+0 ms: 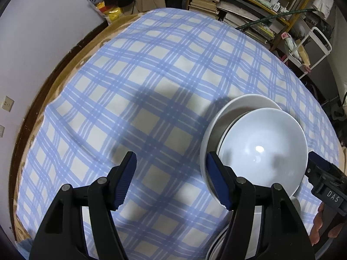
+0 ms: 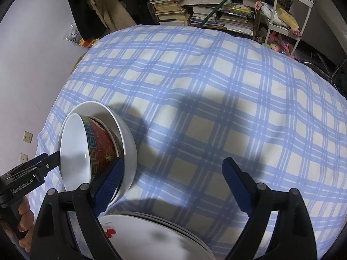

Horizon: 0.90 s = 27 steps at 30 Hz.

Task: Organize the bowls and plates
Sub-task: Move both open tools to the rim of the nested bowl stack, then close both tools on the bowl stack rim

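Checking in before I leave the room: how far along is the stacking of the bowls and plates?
Looks mostly done. The red bowl sits nested in the white bowl, and the plates lie stacked at the near edge of the cloth. Nothing is in hand: the left gripper and right gripper are both open, empty, flanking the bowls. No loose dishes show elsewhere, so little seems left beyond tidying.

a stack of plates (image 2: 156, 236) runs off the bottom edge of the right wrist view, its near half unseen and partly masked by the gripper's black frame. a red patterned bowl (image 2: 102, 145) hides most of the white bowl (image 2: 128, 138) beneath it. the hand (image 1: 321, 227) is cropped by the left wrist view's edge.
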Available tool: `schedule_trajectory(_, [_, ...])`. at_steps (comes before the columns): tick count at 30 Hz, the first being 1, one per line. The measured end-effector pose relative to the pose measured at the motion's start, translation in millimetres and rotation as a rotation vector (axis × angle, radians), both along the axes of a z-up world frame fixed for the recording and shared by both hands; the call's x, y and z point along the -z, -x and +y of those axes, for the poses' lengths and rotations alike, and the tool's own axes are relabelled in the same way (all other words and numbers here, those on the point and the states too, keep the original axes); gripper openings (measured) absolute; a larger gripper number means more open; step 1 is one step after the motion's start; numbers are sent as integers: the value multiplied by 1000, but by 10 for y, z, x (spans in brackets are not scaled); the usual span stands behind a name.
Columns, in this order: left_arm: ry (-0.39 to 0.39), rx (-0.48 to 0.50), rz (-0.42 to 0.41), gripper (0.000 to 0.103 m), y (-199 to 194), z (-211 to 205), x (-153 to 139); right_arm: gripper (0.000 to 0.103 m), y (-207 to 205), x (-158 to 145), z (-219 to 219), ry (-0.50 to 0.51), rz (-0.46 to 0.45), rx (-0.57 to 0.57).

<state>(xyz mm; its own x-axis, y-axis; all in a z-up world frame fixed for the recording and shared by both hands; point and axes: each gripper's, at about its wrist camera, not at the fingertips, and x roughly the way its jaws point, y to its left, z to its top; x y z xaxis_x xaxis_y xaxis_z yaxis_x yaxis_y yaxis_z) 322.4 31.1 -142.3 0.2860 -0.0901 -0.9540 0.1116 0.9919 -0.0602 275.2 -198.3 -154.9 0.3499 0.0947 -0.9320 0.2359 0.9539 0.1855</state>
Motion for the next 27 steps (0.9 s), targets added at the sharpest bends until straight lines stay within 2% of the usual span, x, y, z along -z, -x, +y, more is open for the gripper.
schedule_trajectory(5, [-14, 3, -7, 66, -19, -2, 10, 96, -21, 21, 3, -14, 19, 17])
schedule_trajectory(10, [8, 3, -1, 64, -38, 16, 21, 74, -43, -7, 75, -37, 11, -9])
schedule_trajectory(13, [34, 13, 4, 54, -34, 4, 20, 56, -62, -38, 157, -34, 9, -38])
schedule_trajectory(15, [51, 21, 6, 47, -29, -11, 14, 38, -82, -53, 220, -41, 11, -61])
schedule_trajectory(16, [54, 22, 6, 46, -27, -17, 14, 34, -88, -58, 246, -40, 11, -70])
schedule_trajectory(17, [69, 23, 8, 40, -27, -15, 17, 26, -94, -66, 275, -38, 11, -80])
schedule_trajectory(18, [92, 23, 16, 34, -30, -12, 23, 22, -105, -68, 313, -37, 11, -88])
schedule_trajectory(20, [121, 19, 28, 29, -41, -2, 34, 16, -122, -68, 349, -41, 15, -95])
schedule_trajectory(21, [135, 19, 32, 23, -47, -5, 38, 13, -135, -64, 360, -44, 17, -97])
schedule_trajectory(23, [171, 21, 43, 15, -53, -10, 50, 10, -152, -56, 369, -51, 24, -97])
schedule_trajectory(27, [169, 10, 49, 14, -70, -27, 88, 8, -180, -43, 372, -61, 40, -83])
